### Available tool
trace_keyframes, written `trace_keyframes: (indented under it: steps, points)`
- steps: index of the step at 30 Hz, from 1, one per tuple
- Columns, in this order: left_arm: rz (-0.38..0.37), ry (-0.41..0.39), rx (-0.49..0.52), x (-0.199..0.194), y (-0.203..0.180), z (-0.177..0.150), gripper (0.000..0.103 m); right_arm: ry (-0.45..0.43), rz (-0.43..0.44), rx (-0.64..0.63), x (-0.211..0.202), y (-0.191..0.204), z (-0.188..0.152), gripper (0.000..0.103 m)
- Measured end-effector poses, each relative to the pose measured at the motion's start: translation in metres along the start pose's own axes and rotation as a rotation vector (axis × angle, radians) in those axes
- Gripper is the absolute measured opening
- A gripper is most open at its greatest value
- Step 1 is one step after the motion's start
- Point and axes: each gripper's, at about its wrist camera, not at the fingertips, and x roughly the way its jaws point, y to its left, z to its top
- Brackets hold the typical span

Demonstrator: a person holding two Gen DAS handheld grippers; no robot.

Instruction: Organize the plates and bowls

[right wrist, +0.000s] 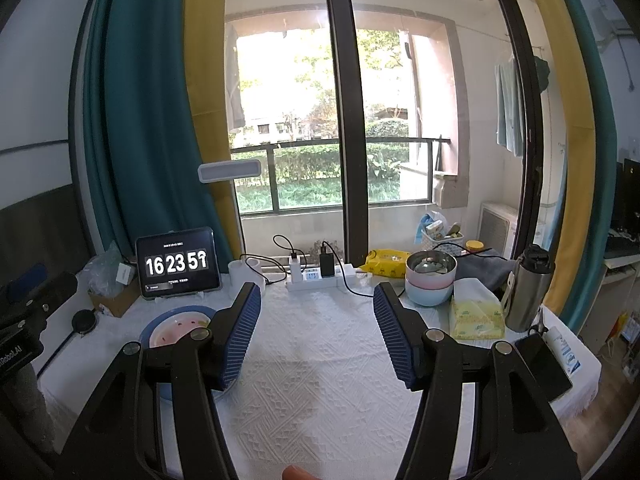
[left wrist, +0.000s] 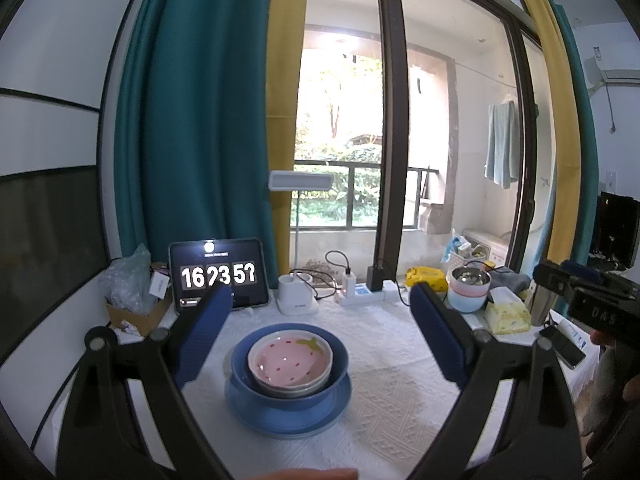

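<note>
A pink strawberry-pattern bowl (left wrist: 290, 360) sits nested in a white bowl, inside a blue bowl (left wrist: 240, 364), on a blue plate (left wrist: 288, 420) on the white tablecloth. My left gripper (left wrist: 322, 300) is open and empty, its blue pads on either side of and above the stack. In the right wrist view the stack (right wrist: 176, 326) shows at the left, partly hidden behind the left finger. My right gripper (right wrist: 316, 296) is open and empty over bare tablecloth to the right of the stack.
A tablet clock (left wrist: 218, 274), a lamp base (left wrist: 296, 294), a power strip (left wrist: 360, 292), stacked pastel bowls with a metal bowl (right wrist: 430, 278), a tissue pack (right wrist: 476, 314), a steel flask (right wrist: 526, 288) and a phone (right wrist: 544, 368) line the back and right.
</note>
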Motion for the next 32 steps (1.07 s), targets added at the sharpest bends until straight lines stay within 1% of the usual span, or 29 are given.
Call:
trace_keyframes:
  steps: [32]
  points:
    - [-0.004, 0.003, -0.003, -0.0019, -0.005, -0.0011, 0.092, 0.017, 0.006, 0.0, 0.0049, 0.0012, -0.0015, 0.062]
